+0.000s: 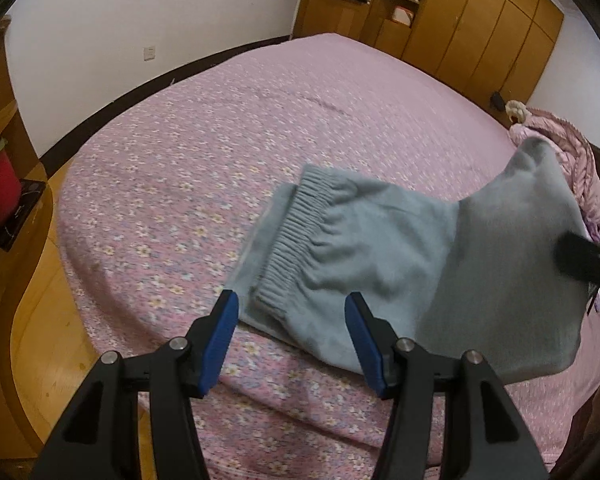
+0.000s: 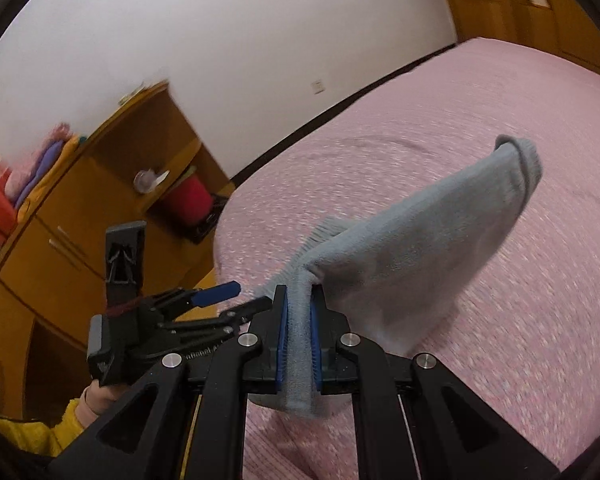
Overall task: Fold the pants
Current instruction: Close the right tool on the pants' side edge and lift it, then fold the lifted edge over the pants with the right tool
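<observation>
Grey-blue pants [image 1: 380, 248] with a ribbed waistband [image 1: 296, 232] lie partly folded on the pink flowered bed [image 1: 220, 128]. Their right part is lifted off the bed. My left gripper [image 1: 292, 300] is open and empty, its blue pads either side of the pants' near edge, just above it. My right gripper [image 2: 299, 300] is shut on a fold of the pants [image 2: 420, 248] and holds that part up in the air. The right gripper's body shows in the left wrist view [image 1: 588, 260] at the right edge. The left gripper [image 2: 236, 296] shows open in the right wrist view.
A wooden nightstand [image 2: 80, 240] with a red container [image 2: 190, 196] stands left of the bed. A wooden wardrobe [image 1: 460, 20] stands behind the bed. A pink quilt [image 1: 572, 152] lies at the bed's right side. Wooden floor [image 1: 40, 320] lies left of the bed.
</observation>
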Tool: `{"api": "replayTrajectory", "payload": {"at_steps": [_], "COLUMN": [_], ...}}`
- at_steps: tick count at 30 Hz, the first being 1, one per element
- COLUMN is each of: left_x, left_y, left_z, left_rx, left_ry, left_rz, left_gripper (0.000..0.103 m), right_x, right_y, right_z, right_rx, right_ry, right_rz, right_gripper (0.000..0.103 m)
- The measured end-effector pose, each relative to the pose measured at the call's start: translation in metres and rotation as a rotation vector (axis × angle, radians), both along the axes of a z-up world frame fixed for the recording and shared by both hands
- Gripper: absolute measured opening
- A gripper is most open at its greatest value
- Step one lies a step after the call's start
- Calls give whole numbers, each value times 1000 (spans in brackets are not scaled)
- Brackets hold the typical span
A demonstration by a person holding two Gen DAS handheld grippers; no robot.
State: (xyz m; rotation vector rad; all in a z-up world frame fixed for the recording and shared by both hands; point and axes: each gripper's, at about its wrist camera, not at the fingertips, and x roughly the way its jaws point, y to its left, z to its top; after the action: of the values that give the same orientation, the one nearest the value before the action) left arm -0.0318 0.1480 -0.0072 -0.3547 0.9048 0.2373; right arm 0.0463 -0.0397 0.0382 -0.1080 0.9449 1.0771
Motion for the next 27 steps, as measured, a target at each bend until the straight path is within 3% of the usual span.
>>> {"api": "replayTrajectory", "payload": {"at_steps": [10,19,24,27], "left_x": [-19,-30,-38,-42], "left_y": [34,53,55,53], "left_z": [-7,-16,-11,-3], "left_rx": [-40,-70,-68,-59], "left_ry": [-9,9,1,-13], "left_rz": [65,115,129,128], "left_gripper": [58,58,58,58], "right_x": [7,18,22,23], "right_y": [76,114,99,79], "right_z": [-31,-81,-74,-53], "right_rx": [-60,-143,-39,34], "right_ry": [67,109,218,186], "right_rz": [109,94,56,30], "right_gripper": [11,14,20,26]}}
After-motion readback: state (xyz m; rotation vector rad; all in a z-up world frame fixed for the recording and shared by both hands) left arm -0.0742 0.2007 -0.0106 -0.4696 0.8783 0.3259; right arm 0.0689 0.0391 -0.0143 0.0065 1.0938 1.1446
